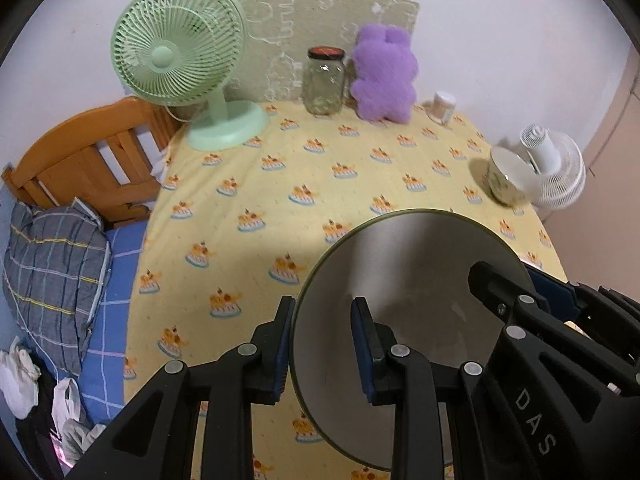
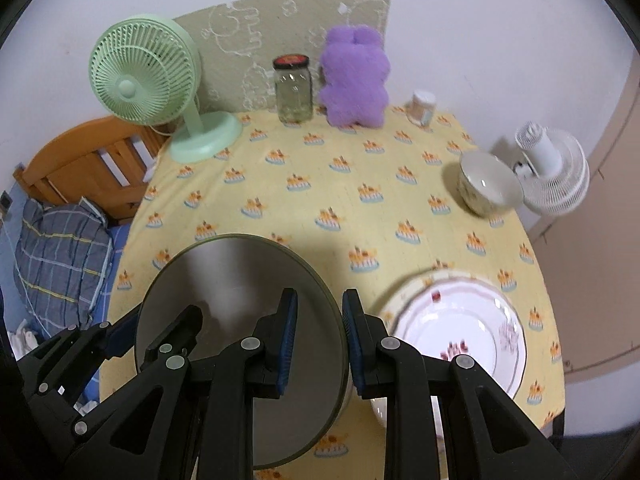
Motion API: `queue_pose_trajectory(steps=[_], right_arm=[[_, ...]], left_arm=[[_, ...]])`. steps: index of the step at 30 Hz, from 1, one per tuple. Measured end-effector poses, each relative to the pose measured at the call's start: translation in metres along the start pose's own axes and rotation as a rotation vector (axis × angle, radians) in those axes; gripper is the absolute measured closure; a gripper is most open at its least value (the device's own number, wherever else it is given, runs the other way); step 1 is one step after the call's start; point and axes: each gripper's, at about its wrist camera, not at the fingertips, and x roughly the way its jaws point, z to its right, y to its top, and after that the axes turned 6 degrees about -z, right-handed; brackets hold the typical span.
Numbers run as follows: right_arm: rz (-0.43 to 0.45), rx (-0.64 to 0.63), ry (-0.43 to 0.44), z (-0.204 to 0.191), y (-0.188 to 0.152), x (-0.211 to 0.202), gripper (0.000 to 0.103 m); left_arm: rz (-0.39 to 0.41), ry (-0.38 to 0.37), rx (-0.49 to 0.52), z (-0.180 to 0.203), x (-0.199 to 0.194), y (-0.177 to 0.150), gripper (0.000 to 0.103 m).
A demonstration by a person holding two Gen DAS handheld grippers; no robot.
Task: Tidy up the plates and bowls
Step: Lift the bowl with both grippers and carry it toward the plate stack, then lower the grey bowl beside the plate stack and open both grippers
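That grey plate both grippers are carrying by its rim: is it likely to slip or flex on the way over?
The grey plate looks rigid, so flexing seems unlikely. Its surface looks smooth, and the left gripper and right gripper each pinch only a thin opposite edge, so it could slip if tilted. Probably breakable if dropped.

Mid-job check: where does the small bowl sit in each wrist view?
Left wrist: bowl at right edge, in front of the white fan.
Right wrist: bowl upper right, left of the white fan, beyond the patterned plate.
Shared landmark: purple plush toy at the table's far edge.
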Motion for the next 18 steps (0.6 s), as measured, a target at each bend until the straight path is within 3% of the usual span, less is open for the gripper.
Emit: queue_pose_trajectory(steps=[11,18], right_arm=[[-0.062,0.019,-0.046,0.009,-0.033,0.016,0.076],[-0.084,0.014,-0.055,0.007,-0.034,0.026,0.076]], left_arm=[[-0.055,-0.042,0.012,0.007,0.019,-0.03,0.077],[-0.075,-0.044,0.007,0.004,0.03,-0.03,0.077]])
